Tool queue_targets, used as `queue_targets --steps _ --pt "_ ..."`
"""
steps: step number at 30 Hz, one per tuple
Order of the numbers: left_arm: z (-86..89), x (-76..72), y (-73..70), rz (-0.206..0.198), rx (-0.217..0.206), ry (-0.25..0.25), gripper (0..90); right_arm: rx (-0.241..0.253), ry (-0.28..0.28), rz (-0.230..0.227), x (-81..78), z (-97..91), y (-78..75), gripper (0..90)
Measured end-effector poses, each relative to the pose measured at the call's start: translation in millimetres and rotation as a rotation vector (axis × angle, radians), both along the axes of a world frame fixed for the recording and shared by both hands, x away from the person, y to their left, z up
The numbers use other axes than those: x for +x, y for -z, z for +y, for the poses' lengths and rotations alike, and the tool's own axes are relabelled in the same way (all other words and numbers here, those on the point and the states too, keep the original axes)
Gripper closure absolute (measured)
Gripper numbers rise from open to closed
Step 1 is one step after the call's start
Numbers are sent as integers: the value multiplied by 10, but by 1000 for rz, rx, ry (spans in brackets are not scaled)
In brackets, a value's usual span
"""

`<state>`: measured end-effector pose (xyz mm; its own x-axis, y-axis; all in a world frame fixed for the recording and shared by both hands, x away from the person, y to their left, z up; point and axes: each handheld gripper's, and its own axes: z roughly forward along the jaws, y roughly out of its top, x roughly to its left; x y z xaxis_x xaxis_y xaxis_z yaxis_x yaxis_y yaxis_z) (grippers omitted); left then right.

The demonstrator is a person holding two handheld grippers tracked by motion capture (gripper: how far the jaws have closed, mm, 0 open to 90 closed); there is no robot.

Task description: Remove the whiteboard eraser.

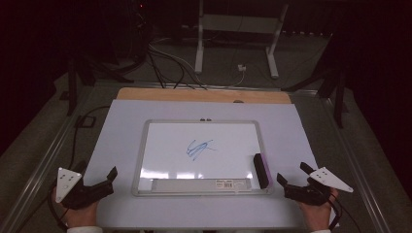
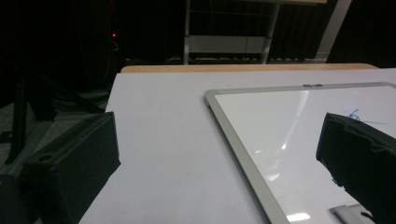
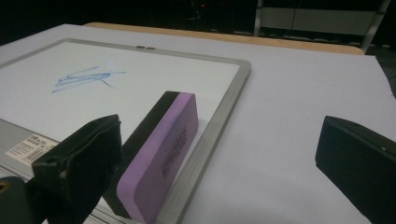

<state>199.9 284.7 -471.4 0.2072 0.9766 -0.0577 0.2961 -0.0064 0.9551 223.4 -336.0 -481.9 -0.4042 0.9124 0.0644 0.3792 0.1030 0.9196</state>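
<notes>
In the high view, a whiteboard with a grey frame lay flat on a white sheet covering the table, a strip of bare wood showing at the far edge. A blue scribble sat near the middle of the board, and a purple-and-black eraser rested at the board's near right corner, beside the grey tray strip along its near edge. The left gripper was held over the sheet's near left corner, just left of the board, its jaws spread and holding nothing; the right gripper was held just right of the board — near the eraser but apart from it — with its jaws likewise spread and empty. In the left gripper view, the two black jaws stood wide apart, the left gripper above the white sheet and the board's left frame edge, the scribble partly hidden behind the right jaw. In the right gripper view, the right gripper was open too, and the eraser lay along the board's frame just beside the left jaw — whether touching it, I could not tell.
</notes>
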Motion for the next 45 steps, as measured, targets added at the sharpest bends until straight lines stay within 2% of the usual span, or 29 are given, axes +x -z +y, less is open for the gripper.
queue_targets --steps 3,7,9,14,18,25,26,27,28,29,30,31,32,33,34,35,40,43,44,45 --pt "9 -9 2 -11 1 -7 2 3 0 -3 -3 -11 -2 12" --pt "11 -13 23 -2 -1 -11 2 8 3 -8 3 2 -17 12" --pt "-5 -15 26 2 13 -12 2 7 4 -12 8 4 -41 12" --pt "-21 -9 29 1 26 -19 2 -11 -12 -36 71 37 -240 12" --pt "-21 -19 28 -2 35 -29 2 -12 -25 -25 140 80 -299 12" --pt "-22 -21 46 0 51 -39 2 -40 -59 34 349 200 -402 12" --pt "-26 -23 48 1 57 -39 2 -48 -66 61 409 222 -410 12" --pt "-26 -23 48 1 57 -39 2 -48 -66 61 409 222 -410 12" --pt "-29 -25 49 1 59 -40 2 -57 -74 99 476 252 -401 13" --pt "-31 -25 50 -1 60 -41 2 -57 -74 99 476 252 -401 13" --pt "-34 -26 49 -1 61 -41 2 -58 -82 131 519 275 -385 13" --pt "-36 -27 50 -1 62 -42 2 -58 -82 131 519 275 -385 13" --pt "-38 -27 51 -1 63 -43 2 -60 -84 160 553 295 -361 13" --pt "-38 -27 51 -1 63 -43 2 -60 -84 160 553 295 -361 13" --pt "-39 -27 52 0 63 -43 2 -59 -84 198 582 306 -330 33" --pt "-39 -26 54 -1 64 -44 2 -59 -84 198 582 306 -330 33" --pt "-45 -25 59 2 67 -44 2 -48 -93 268 608 295 -260 109" --pt "-51 -25 60 3 67 -43 2 -45 -107 294 596 290 -233 197" --pt "-54 -26 60 3 68 -43 2 -39 -116 307 587 291 -218 275" --pt "-56 -26 60 3 69 -44 2 -39 -116 307 587 291 -218 275"
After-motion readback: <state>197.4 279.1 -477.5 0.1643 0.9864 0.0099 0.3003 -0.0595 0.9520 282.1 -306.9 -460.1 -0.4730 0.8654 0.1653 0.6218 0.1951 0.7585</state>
